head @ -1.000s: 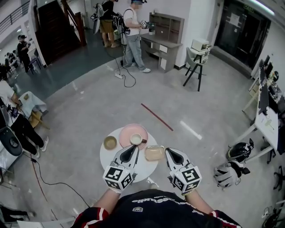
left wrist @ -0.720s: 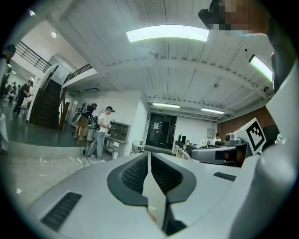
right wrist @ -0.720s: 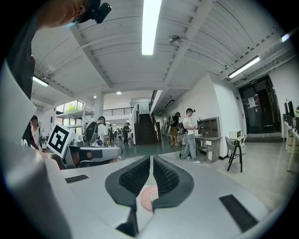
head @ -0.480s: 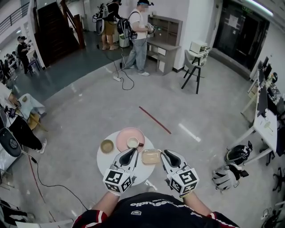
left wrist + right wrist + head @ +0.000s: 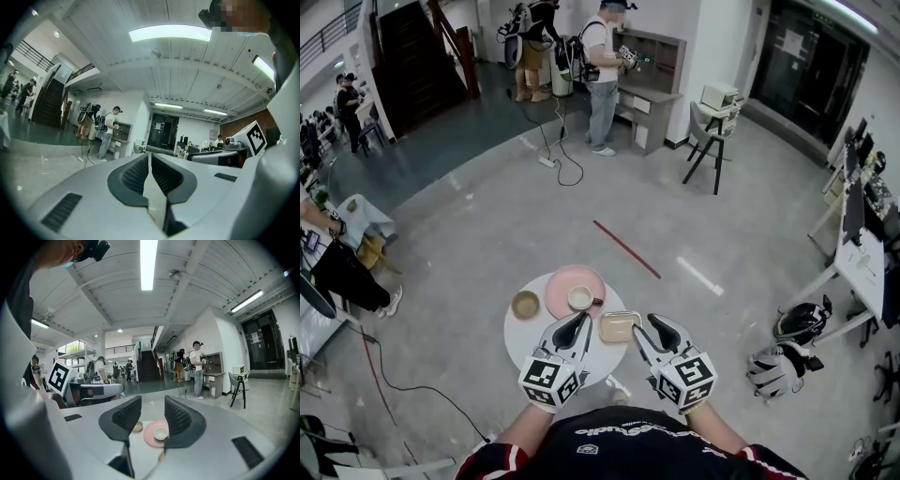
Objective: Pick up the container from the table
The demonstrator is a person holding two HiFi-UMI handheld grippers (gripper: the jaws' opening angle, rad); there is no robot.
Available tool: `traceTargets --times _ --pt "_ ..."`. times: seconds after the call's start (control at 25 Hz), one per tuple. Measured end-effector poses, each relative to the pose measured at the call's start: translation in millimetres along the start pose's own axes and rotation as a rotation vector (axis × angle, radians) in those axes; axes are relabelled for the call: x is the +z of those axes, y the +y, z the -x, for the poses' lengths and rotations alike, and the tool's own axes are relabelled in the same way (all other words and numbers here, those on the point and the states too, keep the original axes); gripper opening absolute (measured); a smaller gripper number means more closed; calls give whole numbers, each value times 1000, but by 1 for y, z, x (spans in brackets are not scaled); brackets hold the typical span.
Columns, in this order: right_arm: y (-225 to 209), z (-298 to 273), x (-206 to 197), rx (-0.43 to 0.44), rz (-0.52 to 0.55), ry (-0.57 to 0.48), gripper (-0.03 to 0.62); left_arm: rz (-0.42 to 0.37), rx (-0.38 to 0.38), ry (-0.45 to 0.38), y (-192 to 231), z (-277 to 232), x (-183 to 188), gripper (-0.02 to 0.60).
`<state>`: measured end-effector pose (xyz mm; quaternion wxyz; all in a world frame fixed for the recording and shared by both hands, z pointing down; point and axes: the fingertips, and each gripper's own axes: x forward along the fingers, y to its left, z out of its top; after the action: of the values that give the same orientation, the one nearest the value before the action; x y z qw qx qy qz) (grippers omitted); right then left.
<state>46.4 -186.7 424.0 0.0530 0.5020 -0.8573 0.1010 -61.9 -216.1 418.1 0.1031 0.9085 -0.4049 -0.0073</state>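
The tan rectangular container (image 5: 620, 326) lies on the right part of the round white table (image 5: 534, 337). My right gripper (image 5: 644, 329) hovers just to its right, and its jaws have just been opening. They stand open (image 5: 152, 408) with nothing between them. My left gripper (image 5: 577, 320) hangs left of the container over the table's middle, its jaws closed together (image 5: 150, 161) and empty. A pink plate (image 5: 577, 284) carrying a white cup (image 5: 580, 298) sits at the table's far side, and a small brown bowl (image 5: 526, 304) is to its left.
Through the open right jaws I see the pink plate (image 5: 149, 438), the cup (image 5: 161, 433) and the brown bowl (image 5: 137, 427). A red strip (image 5: 628, 249) lies on the floor beyond the table. Helmets (image 5: 797, 323) rest on the floor at right. People stand by a desk (image 5: 642, 94) far back.
The right gripper's jaws have spread apart from closed. Both grippers stay near the container. The people at the far desk have shifted.
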Motion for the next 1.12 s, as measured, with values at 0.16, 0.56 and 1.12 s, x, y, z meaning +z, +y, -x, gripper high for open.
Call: traceTargets --times 0.16,0.56,1.12 --pt "-5 -3 -7 -14 -18 12 156 8 12 7 7 1 -6 38" --pt "0 -9 -28 -9 -29 53 155 30 20 8 17 3 -21 38" --pt "-18 -20 -83 -77 -87 122 155 47 22 32 27 -1 -60 38"
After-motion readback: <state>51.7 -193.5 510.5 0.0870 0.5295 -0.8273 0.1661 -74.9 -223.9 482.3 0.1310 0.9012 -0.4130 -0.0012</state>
